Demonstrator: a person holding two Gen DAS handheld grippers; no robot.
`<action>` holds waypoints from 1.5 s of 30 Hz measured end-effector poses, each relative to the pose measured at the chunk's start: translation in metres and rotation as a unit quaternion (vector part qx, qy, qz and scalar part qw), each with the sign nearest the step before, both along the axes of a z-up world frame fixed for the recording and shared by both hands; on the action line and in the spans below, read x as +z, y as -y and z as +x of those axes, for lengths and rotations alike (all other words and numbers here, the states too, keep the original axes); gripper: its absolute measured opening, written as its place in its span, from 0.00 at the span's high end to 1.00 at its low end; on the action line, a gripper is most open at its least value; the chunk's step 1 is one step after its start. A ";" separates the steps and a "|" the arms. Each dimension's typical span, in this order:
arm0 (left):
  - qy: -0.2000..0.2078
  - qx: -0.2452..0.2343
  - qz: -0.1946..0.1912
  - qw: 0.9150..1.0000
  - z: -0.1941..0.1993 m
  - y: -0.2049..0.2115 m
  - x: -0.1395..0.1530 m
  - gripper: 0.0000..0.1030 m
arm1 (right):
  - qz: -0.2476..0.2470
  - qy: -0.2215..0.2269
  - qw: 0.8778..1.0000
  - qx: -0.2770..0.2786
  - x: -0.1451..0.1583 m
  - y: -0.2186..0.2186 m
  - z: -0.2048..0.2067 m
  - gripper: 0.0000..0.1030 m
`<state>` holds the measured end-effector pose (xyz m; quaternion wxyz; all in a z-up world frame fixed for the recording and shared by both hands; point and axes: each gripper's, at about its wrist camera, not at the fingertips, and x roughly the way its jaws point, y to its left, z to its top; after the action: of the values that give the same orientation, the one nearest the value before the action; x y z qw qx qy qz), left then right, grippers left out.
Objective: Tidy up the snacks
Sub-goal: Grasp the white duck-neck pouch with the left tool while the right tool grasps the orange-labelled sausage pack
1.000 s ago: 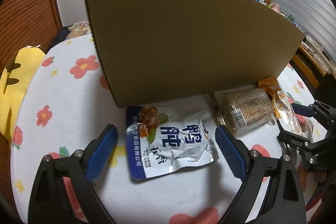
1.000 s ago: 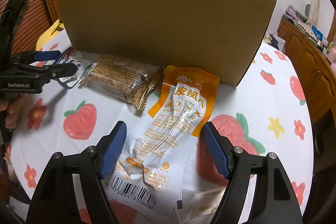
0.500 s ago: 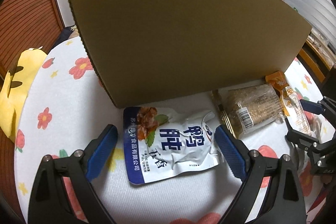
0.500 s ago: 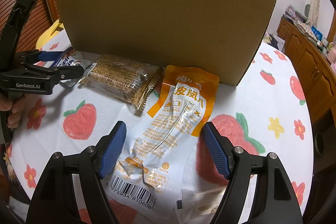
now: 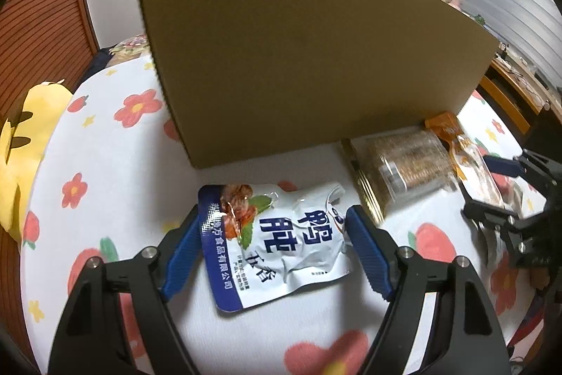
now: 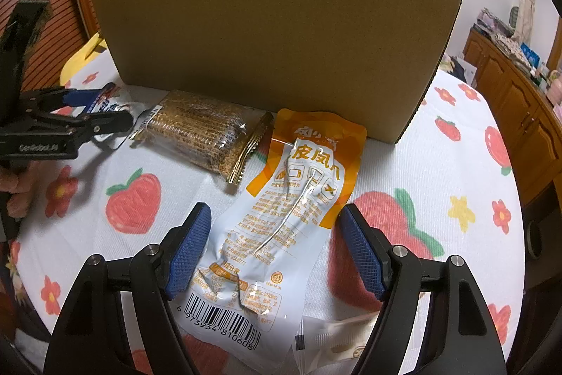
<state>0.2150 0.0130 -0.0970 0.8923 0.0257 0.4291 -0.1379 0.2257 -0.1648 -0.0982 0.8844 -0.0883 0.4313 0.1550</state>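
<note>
Snacks lie in a row on the flowered surface (image 6: pixel 456 164) in front of a tall cardboard box (image 6: pixel 274 37). The white-and-blue pouch (image 5: pixel 281 241) sits at the left end, near the box's left corner, flat and crinkled. The left claw (image 5: pixel 277 234) straddles it with its blue pads (image 5: pixel 182 252) set wide, one on each side of the pouch; the left pad is at the pouch's blue edge, though whether it touches cannot be told. In the right wrist view that same claw (image 6: pixel 98 115) is seen from the side, low over the pouch (image 6: pixel 112 104).

Beside the pouch to the right lies a clear pack of brown biscuits (image 6: pixel 207 136), its gold crimped end just beside the orange-topped pouch (image 6: pixel 291 217). This orange pouch lies lengthwise, its orange end near the box and its barcode end toward the camera. The right claw (image 6: pixel 275 241) stands wide around its middle, pads (image 6: pixel 358 252) apart from the foil on both sides. A small clear-and-cream packet (image 6: pixel 337 340) lies partly under the barcode end.

A yellow cushion (image 5: pixel 24 143) rests at the surface's left edge.
</note>
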 end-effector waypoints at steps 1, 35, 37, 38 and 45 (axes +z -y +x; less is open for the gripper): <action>0.000 -0.001 -0.001 1.000 -0.001 -0.001 0.001 0.23 | 0.000 0.000 1.000 0.000 0.000 0.000 0.000 0.25; 0.005 -0.020 -0.024 0.999 -0.028 -0.007 0.007 0.45 | -0.022 0.031 0.999 0.020 0.008 -0.012 -0.019 0.54; 0.011 -0.020 -0.030 0.999 -0.035 -0.007 0.006 0.45 | -0.016 0.034 0.999 0.022 0.009 -0.012 -0.020 0.55; 0.012 -0.020 -0.033 0.999 -0.038 -0.008 0.006 0.45 | -0.007 0.034 0.999 0.023 0.010 -0.010 -0.021 0.56; 0.020 -0.011 -0.056 0.998 -0.051 -0.019 0.009 0.45 | 0.036 0.033 0.998 0.031 0.021 -0.004 -0.028 0.64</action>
<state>0.1644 0.0322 -0.0876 0.8993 -0.0170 0.4023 -0.1707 0.1974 -0.1609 -0.0770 0.8957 -0.0746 0.3930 0.1943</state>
